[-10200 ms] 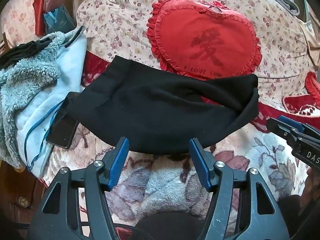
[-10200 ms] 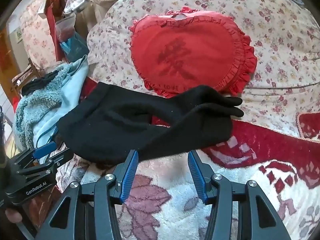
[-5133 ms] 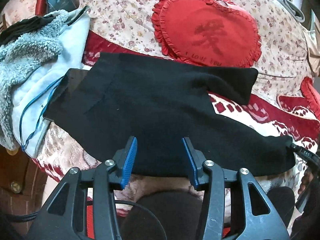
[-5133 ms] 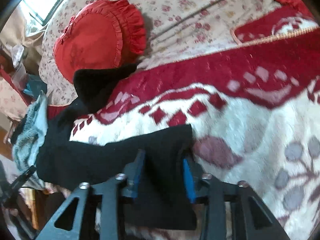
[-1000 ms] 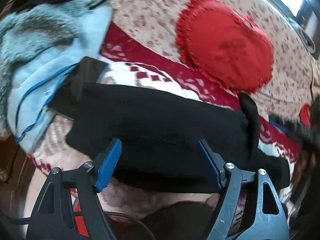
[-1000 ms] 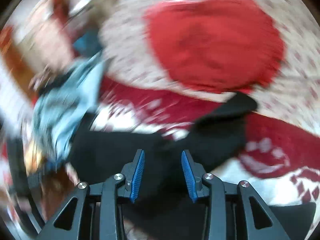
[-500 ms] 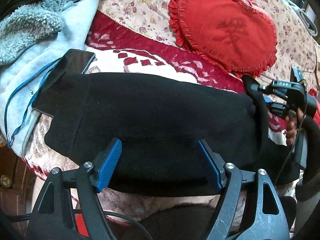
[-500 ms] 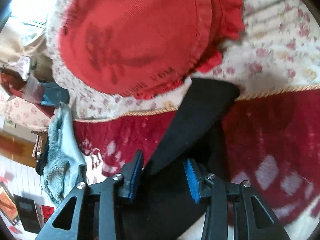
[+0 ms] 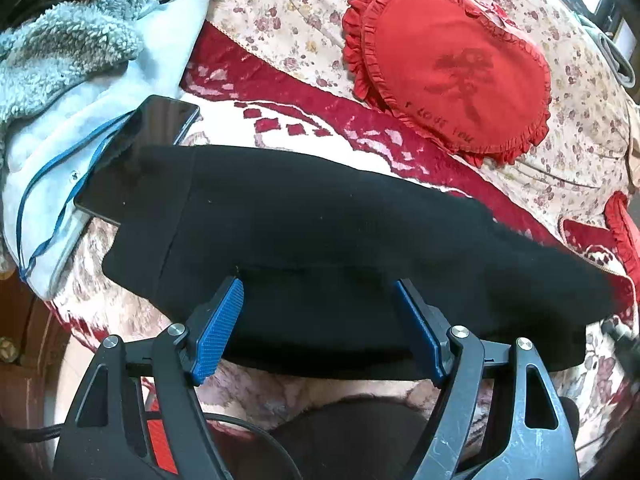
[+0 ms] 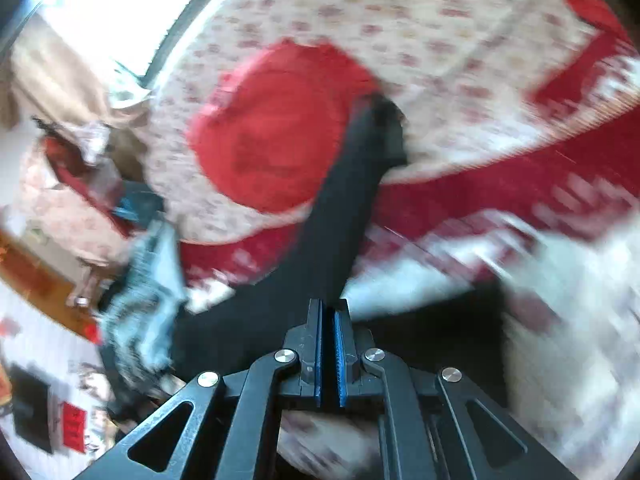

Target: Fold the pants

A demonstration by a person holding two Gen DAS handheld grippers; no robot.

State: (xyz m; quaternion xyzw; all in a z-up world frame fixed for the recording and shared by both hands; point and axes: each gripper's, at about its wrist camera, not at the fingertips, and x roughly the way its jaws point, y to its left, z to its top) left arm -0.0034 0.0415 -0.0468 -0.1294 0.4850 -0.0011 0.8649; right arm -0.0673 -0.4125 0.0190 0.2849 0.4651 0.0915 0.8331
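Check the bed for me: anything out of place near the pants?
Yes: a phone lies on the blanket with the black pants overlapping its near corner. Folding could drag it.

The pants (image 9: 320, 248) are plain black, filling the middle of the left wrist view. Upper right, the heart-shaped cushion (image 9: 452, 68) is red with a frilled red edge and a dark print. The quilt (image 9: 288, 12) beneath it is cream with small dusky-pink flowers. The blanket (image 9: 280, 96) is deep red and white. At upper left, the fleece jacket (image 9: 80, 60) is pale blue-grey; the phone (image 9: 160, 120) is glossy black. The left gripper (image 9: 320, 320) is black with blue pads.
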